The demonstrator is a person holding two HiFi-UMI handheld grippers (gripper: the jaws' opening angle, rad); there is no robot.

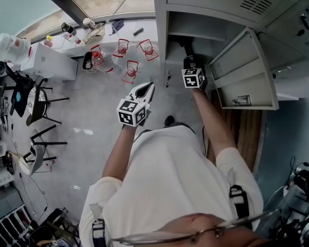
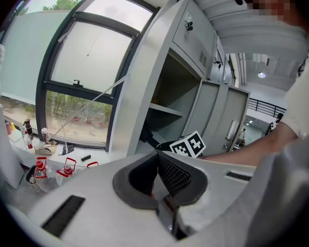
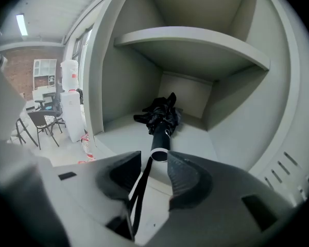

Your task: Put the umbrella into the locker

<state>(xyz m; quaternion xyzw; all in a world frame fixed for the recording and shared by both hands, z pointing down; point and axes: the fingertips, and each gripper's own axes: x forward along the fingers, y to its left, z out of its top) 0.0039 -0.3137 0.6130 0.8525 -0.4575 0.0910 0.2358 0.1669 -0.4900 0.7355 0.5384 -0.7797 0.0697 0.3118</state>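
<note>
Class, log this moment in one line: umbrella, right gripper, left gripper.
umbrella: lying inside locker, under shelf | right gripper: open, strap between jaws, unpinched | left gripper: shut, empty, outside locker

Folded black umbrella (image 3: 161, 118) flat inside open locker (image 3: 237, 122)

Daylight is admitted through a large window (image 2: 87, 76), which is washed out almost to white in the left gripper view. In the head view the floor (image 1: 92, 138) is shown bright and evenly lit, with pale reflections and faint shadows under the chairs (image 1: 41, 112). The locker (image 3: 195, 50) interior is shaded, and the black umbrella (image 3: 162, 118) is rendered with little detail. A ceiling strip light (image 3: 21, 23) is seen glowing at the upper left of the right gripper view. In both gripper views straight lines are strongly bowed and the corners are darkened to black.
</note>
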